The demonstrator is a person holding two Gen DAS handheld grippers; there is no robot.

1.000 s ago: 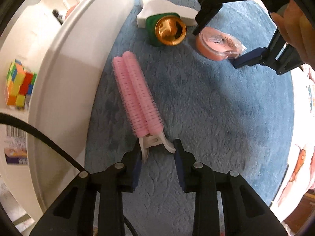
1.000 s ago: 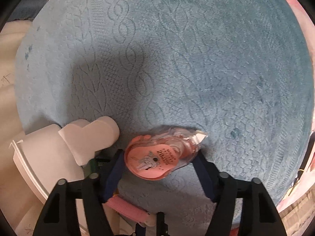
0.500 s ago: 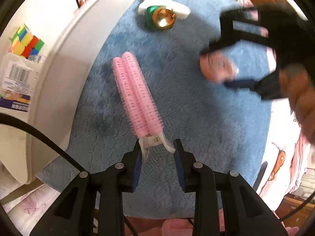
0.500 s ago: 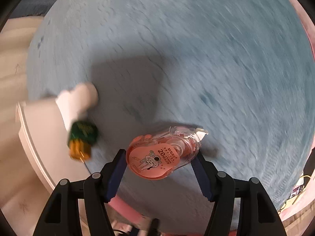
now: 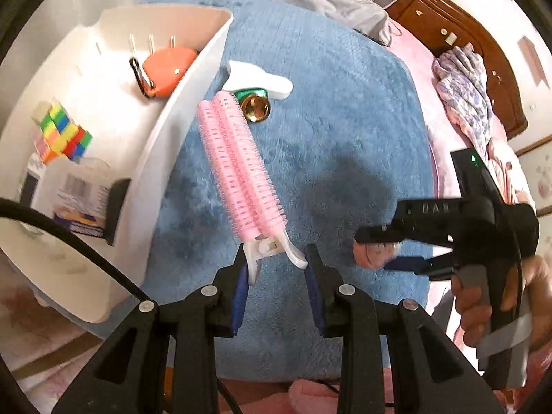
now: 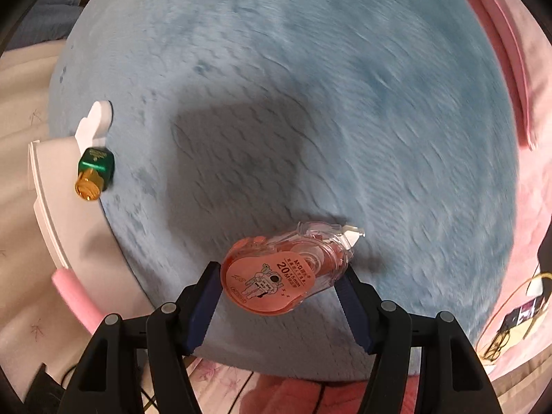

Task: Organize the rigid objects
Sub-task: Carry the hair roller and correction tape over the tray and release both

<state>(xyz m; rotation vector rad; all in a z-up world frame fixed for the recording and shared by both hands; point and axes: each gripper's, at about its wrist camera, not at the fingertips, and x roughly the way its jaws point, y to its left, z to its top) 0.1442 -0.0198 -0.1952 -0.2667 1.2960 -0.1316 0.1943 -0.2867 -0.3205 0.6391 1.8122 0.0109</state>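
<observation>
My left gripper (image 5: 276, 265) is shut on the white clip end of a pink hair-roller clip (image 5: 238, 169) and holds it raised over the blue mat (image 5: 345, 120), beside the white bin (image 5: 193, 82). My right gripper (image 6: 279, 289) is shut on an orange correction-tape dispenser (image 6: 286, 272) and holds it above the mat; it also shows at the right of the left wrist view (image 5: 376, 253). A green and gold bottle (image 5: 255, 103) and a white cloud-shaped piece (image 5: 258, 79) lie on the mat by the bin's wall.
The bin holds a colourful cube puzzle (image 5: 62, 134), an orange oval case with a carabiner (image 5: 165, 69) and a barcoded box (image 5: 79, 200). Pink bedding (image 6: 531, 138) surrounds the mat. Clothes (image 5: 462, 103) and a wooden dresser (image 5: 465, 34) lie beyond.
Both grippers have lifted with their objects. The left one rose with the roller clip so that the bin's inside shows. The right one carried the tape away from the bottle, down to the right.
</observation>
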